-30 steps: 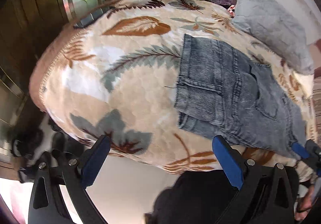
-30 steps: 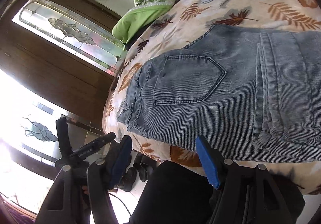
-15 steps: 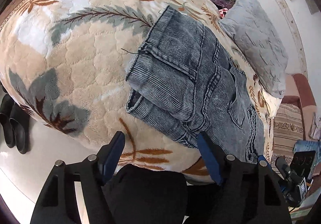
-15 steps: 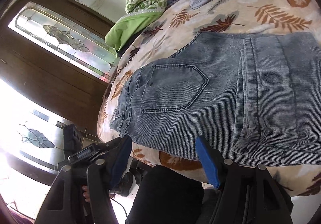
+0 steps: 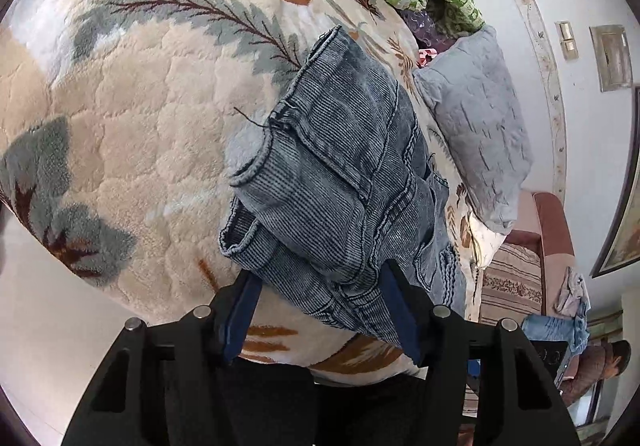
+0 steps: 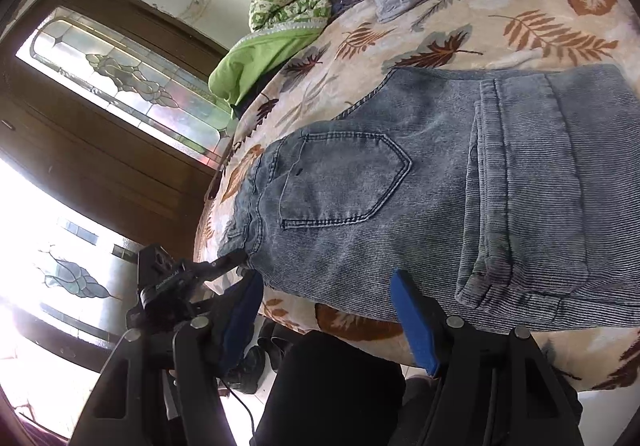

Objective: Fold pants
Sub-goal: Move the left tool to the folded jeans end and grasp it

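Leaf-print blanket (image 5: pixel 132 150), folded jeans (image 5: pixel 344 182) between closing left tool (image 5: pixel 320 310), back pocket (image 6: pixel 340 182) only before spread right tool (image 6: pixel 328 314)

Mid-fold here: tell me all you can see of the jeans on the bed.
The jeans are faded blue-grey ribbed denim with dark stitching, lying already folded on the leaf-patterned blanket near its front edge. One back pocket faces up; the hemmed leg ends are folded over on top. The left gripper is closing around their near edge; the right gripper hangs open at it.
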Motion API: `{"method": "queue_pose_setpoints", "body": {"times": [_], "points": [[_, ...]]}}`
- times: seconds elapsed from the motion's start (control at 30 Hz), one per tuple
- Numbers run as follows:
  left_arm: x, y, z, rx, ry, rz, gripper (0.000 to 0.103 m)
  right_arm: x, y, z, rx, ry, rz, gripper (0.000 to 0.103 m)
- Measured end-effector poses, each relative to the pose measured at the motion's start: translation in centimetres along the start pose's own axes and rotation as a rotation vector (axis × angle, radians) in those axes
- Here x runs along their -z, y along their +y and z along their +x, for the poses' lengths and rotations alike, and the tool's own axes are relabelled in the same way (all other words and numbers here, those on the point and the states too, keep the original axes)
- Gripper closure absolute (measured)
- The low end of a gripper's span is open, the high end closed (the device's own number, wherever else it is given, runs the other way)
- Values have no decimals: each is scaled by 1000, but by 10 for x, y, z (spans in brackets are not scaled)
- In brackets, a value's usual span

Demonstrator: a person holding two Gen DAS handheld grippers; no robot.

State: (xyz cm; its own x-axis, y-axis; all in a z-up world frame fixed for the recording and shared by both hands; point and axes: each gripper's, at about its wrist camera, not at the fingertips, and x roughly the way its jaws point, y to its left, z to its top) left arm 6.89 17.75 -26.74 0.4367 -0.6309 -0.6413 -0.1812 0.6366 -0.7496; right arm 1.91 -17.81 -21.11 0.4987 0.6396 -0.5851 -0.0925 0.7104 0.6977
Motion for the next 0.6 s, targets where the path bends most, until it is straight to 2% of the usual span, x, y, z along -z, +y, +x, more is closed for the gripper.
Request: {"method": "queue_pose_setpoints", "body": {"times": [0.17, 0.37, 0.4, 0.47, 0.6], "points": [[-7, 7, 0, 58, -7, -70, 40, 0, -3, 6, 1, 12, 17, 33], [-8, 13, -2, 62, -46, -104, 42, 2, -3, 11, -5, 17, 15, 33], [-8, 13, -2, 56, -50, -106, 44, 2, -3, 11, -6, 18, 17, 33], [-9, 13, 1, 31, -57, -109, 60, 3, -3, 12, -4, 20, 15, 33], [-10, 14, 4, 7, -64, -108, 71, 3, -5, 13, -14, 23, 16, 33]]}}
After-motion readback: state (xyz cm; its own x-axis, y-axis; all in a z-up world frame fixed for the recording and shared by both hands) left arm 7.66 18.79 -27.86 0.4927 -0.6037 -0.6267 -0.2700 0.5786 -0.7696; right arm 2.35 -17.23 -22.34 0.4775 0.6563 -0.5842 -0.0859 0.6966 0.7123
